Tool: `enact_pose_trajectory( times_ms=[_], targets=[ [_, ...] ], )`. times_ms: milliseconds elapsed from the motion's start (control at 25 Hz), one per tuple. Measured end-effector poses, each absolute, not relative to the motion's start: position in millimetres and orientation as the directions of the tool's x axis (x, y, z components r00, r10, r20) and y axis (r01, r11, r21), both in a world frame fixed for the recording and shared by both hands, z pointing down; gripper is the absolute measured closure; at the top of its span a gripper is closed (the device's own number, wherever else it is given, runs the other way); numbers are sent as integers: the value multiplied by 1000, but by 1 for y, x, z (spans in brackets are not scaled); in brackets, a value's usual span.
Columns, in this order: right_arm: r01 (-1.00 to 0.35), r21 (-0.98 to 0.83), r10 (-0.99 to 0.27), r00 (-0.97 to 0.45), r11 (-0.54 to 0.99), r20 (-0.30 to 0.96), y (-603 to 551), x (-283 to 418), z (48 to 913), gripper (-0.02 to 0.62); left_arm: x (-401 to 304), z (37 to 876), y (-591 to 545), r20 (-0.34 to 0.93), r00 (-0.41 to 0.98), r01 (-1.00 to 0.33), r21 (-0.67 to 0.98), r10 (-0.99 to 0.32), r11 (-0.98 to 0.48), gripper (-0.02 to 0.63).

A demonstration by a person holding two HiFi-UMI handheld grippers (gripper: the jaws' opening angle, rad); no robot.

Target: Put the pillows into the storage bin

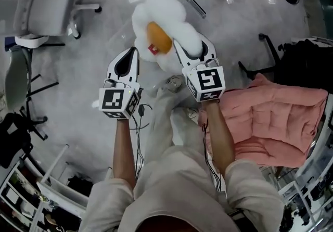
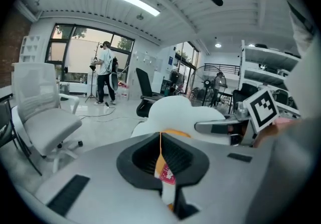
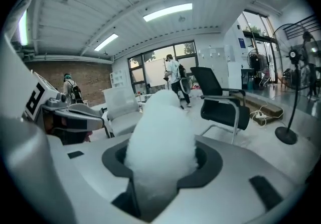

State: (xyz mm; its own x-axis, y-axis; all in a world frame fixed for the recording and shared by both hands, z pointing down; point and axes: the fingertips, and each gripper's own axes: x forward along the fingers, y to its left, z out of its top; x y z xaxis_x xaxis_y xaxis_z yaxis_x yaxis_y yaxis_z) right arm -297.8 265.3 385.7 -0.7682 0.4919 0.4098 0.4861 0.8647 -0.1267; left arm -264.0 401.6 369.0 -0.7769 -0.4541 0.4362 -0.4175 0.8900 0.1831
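White plush fried-egg pillow (image 1: 165, 24), orange yolk centre, red sewn label: held aloft above the pale grey floor (image 1: 93, 75), ahead of the person's knees, spanned between both claws.

Left claw (image 1: 136, 50): closed on a thin pinch of the pillow's edge at the label. Judged the weaker hold.
Right claw (image 1: 176, 43): closed on a thick tuft of white pile.

Storage bin: not identifiable in any view.

Pink quilted cushion (image 1: 278, 114): lying to the right, apart from both claws, probably awaiting stowing.

Hazards, as judged:
- Slip or tear at the label pinch, leaving the pillow dangling from the right claw alone.
- Drop to the floor if the pile pulls free.
- Snagging on the black cables (image 1: 141, 116) hanging by the legs.
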Motion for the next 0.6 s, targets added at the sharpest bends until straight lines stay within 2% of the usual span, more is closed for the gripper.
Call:
enact_pose_trajectory(
  times_ms=[240, 600],
  targets=[
    [541, -162, 541, -673, 825, 505, 319, -300, 474, 399, -257, 409, 440, 477, -782, -355, 187, -400, 916, 591],
    [647, -168, 575, -490, 744, 656, 379, -261, 613, 390, -229, 454, 463, 537, -761, -306, 198, -364, 931, 591]
  ],
)
